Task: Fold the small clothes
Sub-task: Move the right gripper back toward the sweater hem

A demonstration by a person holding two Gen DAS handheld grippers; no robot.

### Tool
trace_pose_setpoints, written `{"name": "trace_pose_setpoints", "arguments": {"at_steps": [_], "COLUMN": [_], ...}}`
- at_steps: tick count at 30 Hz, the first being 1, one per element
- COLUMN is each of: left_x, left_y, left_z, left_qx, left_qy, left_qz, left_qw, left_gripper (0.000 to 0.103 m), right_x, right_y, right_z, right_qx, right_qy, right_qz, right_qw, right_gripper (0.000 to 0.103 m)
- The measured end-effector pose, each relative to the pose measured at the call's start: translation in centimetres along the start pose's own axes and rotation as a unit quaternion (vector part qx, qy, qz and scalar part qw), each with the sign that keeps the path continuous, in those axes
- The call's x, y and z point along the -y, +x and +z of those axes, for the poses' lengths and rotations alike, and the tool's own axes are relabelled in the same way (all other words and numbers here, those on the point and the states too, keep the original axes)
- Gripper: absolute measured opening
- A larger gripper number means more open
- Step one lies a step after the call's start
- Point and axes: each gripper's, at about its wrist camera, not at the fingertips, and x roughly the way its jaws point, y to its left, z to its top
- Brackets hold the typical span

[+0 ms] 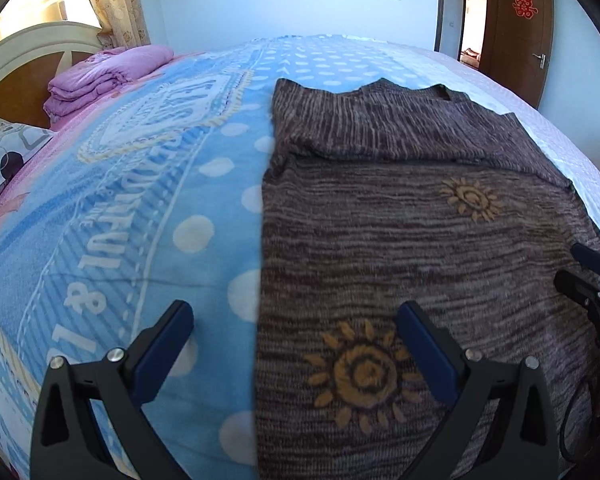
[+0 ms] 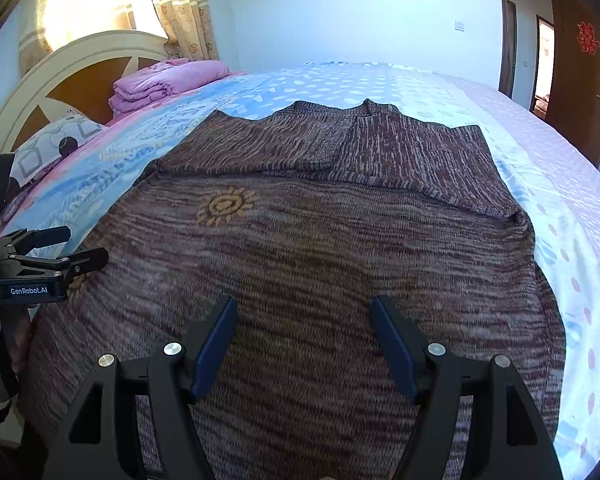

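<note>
A brown knitted sweater (image 1: 400,240) with yellow sun motifs lies flat on the blue patterned bedspread (image 1: 140,200), its sleeves folded in across the far part. My left gripper (image 1: 296,320) is open and empty above the sweater's left edge. My right gripper (image 2: 304,316) is open and empty above the near middle of the sweater (image 2: 320,240). The right gripper shows at the right edge of the left wrist view (image 1: 580,268). The left gripper shows at the left edge of the right wrist view (image 2: 72,246), open.
A folded pink quilt (image 1: 104,76) and a patterned pillow (image 1: 8,152) lie by the cream headboard (image 2: 60,76) at the far left. A brown door (image 1: 516,28) stands open at the far right. Curtains (image 2: 180,12) hang behind the headboard.
</note>
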Motion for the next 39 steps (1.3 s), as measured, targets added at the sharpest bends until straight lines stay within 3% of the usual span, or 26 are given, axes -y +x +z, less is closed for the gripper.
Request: {"name": "trace_pose_setpoints", "arguments": {"at_steps": [32, 39], "left_x": [1.7, 1.5], "left_y": [-4.9, -7.0], "left_z": [-6.7, -9.7], "left_qx": [-0.043, -0.052], "left_qy": [0.06, 0.072], "left_qz": [-0.041, -0.062], "left_qw": [0.9965, 0.9941], "left_gripper": [0.103, 0.096], "right_x": [0.0, 0.6], "right_y": [-7.1, -8.7], "right_z": [-7.9, -10.0], "right_qx": [-0.041, -0.049], "right_qy": [-0.065, -0.052], "right_qz": [-0.032, -0.033], "right_qw": [0.997, 0.997], "right_gripper": [0.073, 0.073]}}
